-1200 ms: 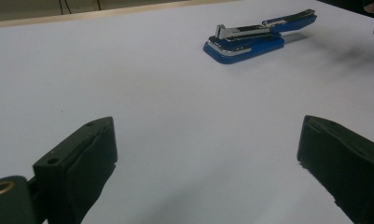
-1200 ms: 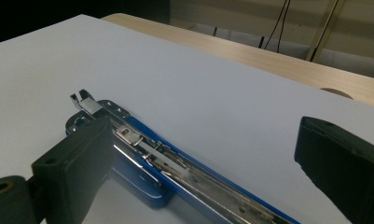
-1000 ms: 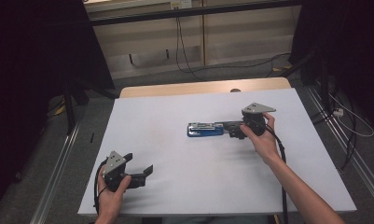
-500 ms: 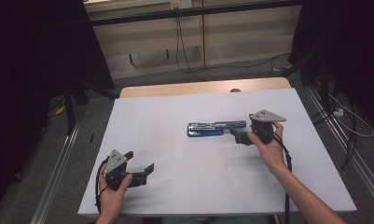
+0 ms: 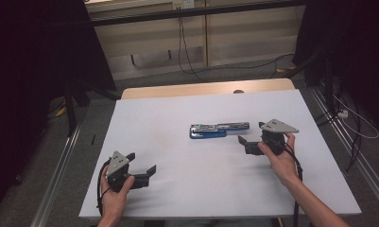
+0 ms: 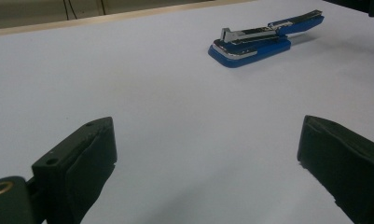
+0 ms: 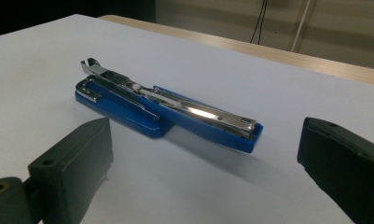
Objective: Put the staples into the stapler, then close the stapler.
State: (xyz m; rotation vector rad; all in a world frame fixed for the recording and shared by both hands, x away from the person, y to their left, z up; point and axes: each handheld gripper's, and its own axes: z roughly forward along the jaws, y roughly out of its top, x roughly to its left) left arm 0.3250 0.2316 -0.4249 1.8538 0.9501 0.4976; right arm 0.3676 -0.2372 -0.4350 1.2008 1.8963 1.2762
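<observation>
Jaws of both grippers gape, holding nothing; stapler (image 7: pixel 166 109) lies just ahead of right gripper (image 5: pixel 253 137), well beyond left gripper (image 5: pixel 142 168).

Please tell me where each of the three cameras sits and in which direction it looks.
High view: above the person's side, looking forward and down on the table; both forearms, left gripper, right gripper.
Left gripper view: on the left gripper, facing the distant stapler.
Right gripper view: on the right gripper, near the stapler.
All share the stapler.
</observation>
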